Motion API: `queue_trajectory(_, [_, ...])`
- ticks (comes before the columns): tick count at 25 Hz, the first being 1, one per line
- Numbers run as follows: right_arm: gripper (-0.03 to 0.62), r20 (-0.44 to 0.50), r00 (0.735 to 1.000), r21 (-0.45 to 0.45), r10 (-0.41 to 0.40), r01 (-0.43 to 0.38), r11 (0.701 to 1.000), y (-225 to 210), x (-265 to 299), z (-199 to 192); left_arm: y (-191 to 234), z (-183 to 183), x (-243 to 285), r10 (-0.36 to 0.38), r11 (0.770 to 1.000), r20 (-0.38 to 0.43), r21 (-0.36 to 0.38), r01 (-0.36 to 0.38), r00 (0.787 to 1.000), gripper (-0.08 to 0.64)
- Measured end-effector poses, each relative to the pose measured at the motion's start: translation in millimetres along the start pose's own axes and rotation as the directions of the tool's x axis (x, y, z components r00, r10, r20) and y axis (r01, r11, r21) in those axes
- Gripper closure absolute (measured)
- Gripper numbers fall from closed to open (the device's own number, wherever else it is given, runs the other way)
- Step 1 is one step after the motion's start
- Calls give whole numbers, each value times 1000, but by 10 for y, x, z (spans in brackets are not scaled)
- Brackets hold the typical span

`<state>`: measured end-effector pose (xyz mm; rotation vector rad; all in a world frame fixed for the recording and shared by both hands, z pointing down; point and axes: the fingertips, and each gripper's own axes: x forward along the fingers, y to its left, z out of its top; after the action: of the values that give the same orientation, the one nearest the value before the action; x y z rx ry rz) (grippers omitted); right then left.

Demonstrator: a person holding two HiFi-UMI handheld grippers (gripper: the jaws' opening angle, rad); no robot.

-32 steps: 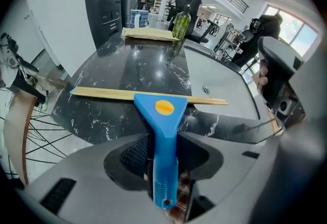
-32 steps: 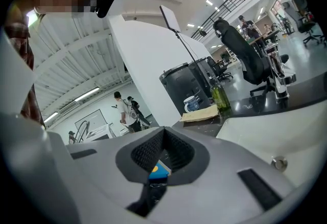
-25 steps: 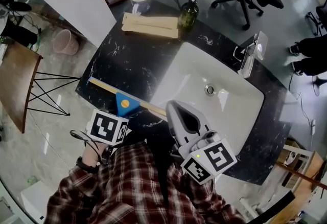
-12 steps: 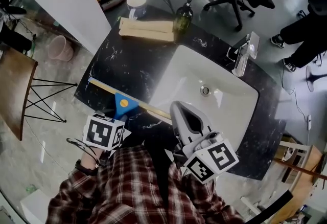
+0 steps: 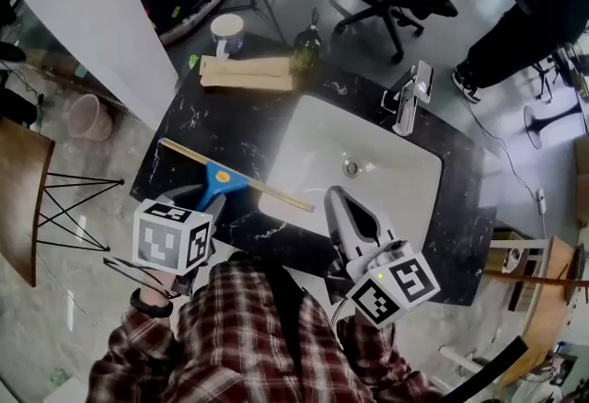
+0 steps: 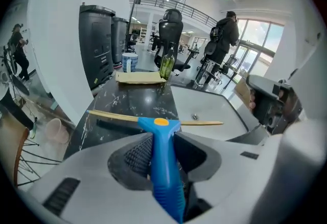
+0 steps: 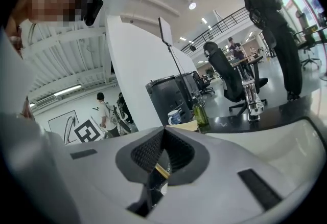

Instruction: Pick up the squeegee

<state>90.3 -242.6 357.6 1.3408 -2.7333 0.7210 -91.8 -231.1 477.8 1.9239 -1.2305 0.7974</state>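
Observation:
The squeegee (image 5: 221,178) has a blue handle with an orange dot and a long tan blade. My left gripper (image 5: 210,201) is shut on that handle at the counter's near left. In the left gripper view the handle (image 6: 164,166) runs up between the dark pads, and the blade (image 6: 112,115) hangs crosswise above the black counter (image 6: 133,97) with its shadow beneath. My right gripper (image 5: 337,201) hovers over the near rim of the sink. Its jaws (image 7: 164,130) meet at the tips with nothing between them.
A white sink basin (image 5: 386,180) with a chrome faucet (image 5: 410,96) fills the counter's right half. At the far edge stand a green bottle (image 5: 305,44), folded tan cloths (image 5: 245,72) and a cup (image 5: 226,29). Office chairs and a standing person are beyond.
My left gripper has risen with the squeegee, so the blade now hangs off the counter. The right gripper has also come up a little.

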Motion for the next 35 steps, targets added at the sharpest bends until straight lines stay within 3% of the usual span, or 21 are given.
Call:
queue_trajectory(5, [581, 25, 997, -34, -71, 72, 997, -5, -189, 92, -95, 367, -162, -72, 997, 133, 34, 68, 989, 419])
queue_trajectory(11, [581, 71, 990, -49, -123, 126, 991, 81, -386, 195, -220, 783, -392, -146, 987, 278, 100, 122, 949, 419])
queue_trajectory(17, [581, 74, 986, -62, -149, 153, 986, 176, -440, 142, -365, 1145, -581, -217, 974, 382, 145, 173, 899, 419])
queue_trajectory(24, [581, 62, 983, -145, -173, 180, 973, 218, -261, 162, -595, 1366, -842, -305, 952, 488, 187, 244, 818, 419])
queue_trajectory(35, [581, 62, 987, -194, -150, 160, 968, 236, -1, 247, -698, 1391, -965, -329, 943, 503, 217, 252, 800, 419])
